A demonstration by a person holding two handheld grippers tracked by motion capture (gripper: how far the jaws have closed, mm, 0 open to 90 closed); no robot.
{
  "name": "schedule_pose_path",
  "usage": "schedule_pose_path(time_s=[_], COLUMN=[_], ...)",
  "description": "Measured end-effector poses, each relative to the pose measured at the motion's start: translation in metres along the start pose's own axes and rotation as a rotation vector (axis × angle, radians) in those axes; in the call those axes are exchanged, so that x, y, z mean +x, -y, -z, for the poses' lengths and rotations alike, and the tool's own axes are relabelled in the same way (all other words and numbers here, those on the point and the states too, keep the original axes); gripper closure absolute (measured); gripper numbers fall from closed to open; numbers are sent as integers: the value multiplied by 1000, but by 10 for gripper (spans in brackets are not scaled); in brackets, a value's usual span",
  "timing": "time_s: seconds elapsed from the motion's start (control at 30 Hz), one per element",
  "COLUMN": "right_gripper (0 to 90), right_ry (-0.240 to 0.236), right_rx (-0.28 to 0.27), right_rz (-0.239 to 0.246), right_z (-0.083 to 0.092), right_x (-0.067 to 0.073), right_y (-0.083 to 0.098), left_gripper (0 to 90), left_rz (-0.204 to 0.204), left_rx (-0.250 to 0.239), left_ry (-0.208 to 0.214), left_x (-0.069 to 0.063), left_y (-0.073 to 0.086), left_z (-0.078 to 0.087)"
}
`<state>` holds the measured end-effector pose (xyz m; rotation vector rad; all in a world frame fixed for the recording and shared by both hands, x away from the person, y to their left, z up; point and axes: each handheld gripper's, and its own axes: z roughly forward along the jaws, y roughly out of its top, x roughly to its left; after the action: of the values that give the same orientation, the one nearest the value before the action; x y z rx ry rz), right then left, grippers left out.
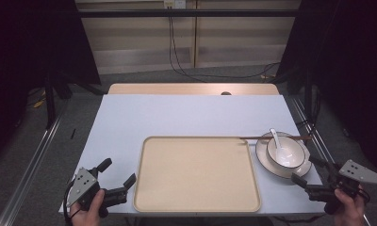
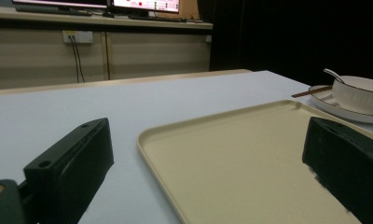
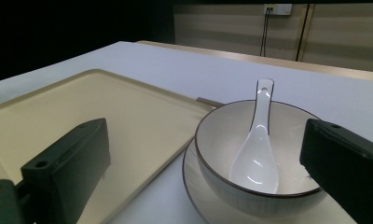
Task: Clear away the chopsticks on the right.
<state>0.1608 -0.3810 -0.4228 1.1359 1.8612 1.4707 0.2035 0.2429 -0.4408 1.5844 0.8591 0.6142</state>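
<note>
With jaws spread wide and empty, the right gripper (image 1: 310, 173) is best lowered squarely over the white, dark-rimmed ceramic bowl (image 3: 231, 140), avoiding its white spoon (image 3: 257, 154).

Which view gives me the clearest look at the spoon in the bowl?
The right gripper view: the white spoon lies close and large in the bowl, handle leaning on the far rim. The high view shows the spoon whole but small. The left gripper view shows just its handle tip above the bowl's rim.
</note>
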Motion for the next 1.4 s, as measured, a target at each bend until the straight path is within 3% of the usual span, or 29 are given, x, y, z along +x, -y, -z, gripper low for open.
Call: schedule_pose_path(time_s=[0.1,0.17,0.3,0.33,0.57,0.67,0.73,0.77,0.83,0.87,1.0,1.03,1.13,1.2,1.23,1.37,1.4], right_gripper=[20,28,47,55,63,103,126,146,147,158,199,199,229,248,248,280,286], right_ry=[13,-14,-12,-12,0,13,20,14,14,13,-19,-19,-33,-21,-21,-54,-69], right_rx=[2,20,34,37,72,86,92,102,100,108,114,114,131,187,187,246,282], right_rz=[13,13,33,37,21,20,36,43,41,40,54,54,58,56,56,61,75], right_z=[1,2,2,3,6,12,16,17,19,21,20,20,12,-1,-1,-19,-29], right_x=[-1,-2,-1,-1,-11,-26,-35,-40,-45,-57,-78,-78,-90,-100,-100,-116,-122], right_y=[0,0,-3,-4,-11,-20,-25,-28,-30,-35,-48,-48,-54,-58,-58,-65,-70], left_gripper=[21,20,20,20,20,17,15,15,15,15,15,15,17,16,16,16,16], left_rz=[-3,-6,-11,-10,-19,-45,-36,-9,-19,-16,-21,-21,-23,-47,-47,-34,-34], left_rx=[9,19,31,42,46,27,28,30,34,31,45,45,48,53,53,46,49], left_ry=[-1,17,25,5,-5,-1,-4,8,5,3,4,4,3,-10,-10,-4,2], left_x=[-1,-2,-3,-1,1,0,1,0,0,-1,-1,-1,0,1,1,1,1], left_y=[1,2,4,5,5,3,3,4,4,4,4,4,4,4,4,4,4], left_z=[0,1,5,6,6,7,7,7,6,6,5,5,5,6,6,6,5])
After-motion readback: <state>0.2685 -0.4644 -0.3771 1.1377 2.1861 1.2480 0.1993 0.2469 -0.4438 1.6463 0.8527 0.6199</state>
